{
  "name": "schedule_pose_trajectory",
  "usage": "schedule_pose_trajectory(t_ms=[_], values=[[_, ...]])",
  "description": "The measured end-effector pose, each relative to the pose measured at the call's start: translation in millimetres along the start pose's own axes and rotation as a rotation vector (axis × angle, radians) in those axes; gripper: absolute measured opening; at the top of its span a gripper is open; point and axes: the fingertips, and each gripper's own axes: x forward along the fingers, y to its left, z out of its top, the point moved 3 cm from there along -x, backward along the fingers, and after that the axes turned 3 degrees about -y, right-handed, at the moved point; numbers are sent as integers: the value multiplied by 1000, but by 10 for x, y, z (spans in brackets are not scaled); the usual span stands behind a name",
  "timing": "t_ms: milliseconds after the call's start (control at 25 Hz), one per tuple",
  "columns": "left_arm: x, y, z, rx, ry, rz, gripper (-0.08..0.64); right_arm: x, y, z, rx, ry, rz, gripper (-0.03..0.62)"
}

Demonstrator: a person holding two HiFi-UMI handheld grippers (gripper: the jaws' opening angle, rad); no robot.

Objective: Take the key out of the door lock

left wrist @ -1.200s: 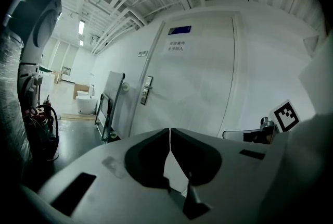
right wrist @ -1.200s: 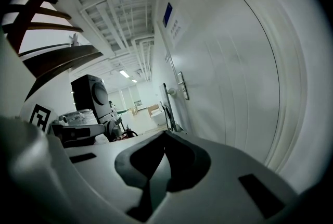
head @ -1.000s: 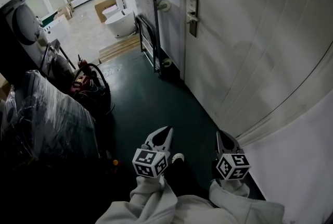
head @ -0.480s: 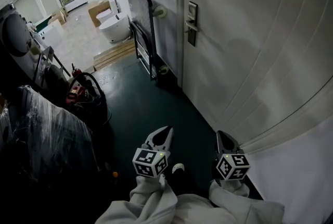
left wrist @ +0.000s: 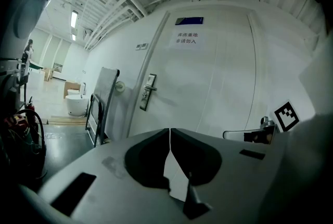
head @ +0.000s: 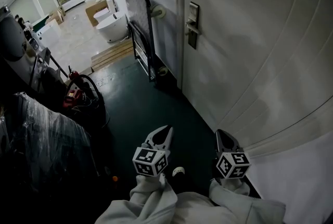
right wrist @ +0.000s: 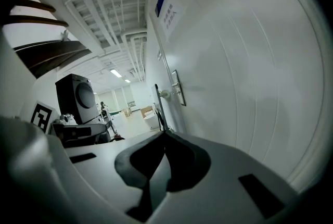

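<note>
Both grippers are low, held close to the person's body and well short of the door (head: 250, 61). The left gripper (head: 167, 128) is clenched, tips meeting, with nothing between them. The right gripper (head: 219, 133) is also closed and empty, just beside the door's face. Two grippers, two marker cubes, and neither is touching anything.

The single lock plate (head: 193, 18) sits at the door's left edge with one handle (head: 190, 28) across it. The key cannot be made out from here; it is too small.

There's an open strip of dark floor (head: 145, 108) running from the grippers to the lock. It is bounded on the right by the door and on the left by a plastic-wrapped pile (head: 41, 134). One trolley (head: 139, 20) leans on the wall just past the door's edge, and one tub (head: 112, 27) stands farther back.

The left gripper view shows a sign (left wrist: 184, 38) with its print on the door; the head view only clips the sign's lower edge. The right gripper view adds a washer (right wrist: 80, 97) on the left.
</note>
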Motion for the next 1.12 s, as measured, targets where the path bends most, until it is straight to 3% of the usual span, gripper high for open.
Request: schedule_pose_trajectory(t_ms=[600, 1120], values=[[326, 419, 123, 4, 7, -2, 20, 606, 49, 107, -4, 7, 12, 51], [344, 583, -2, -35, 26, 21, 20, 803, 76, 25, -6, 48, 21, 52]])
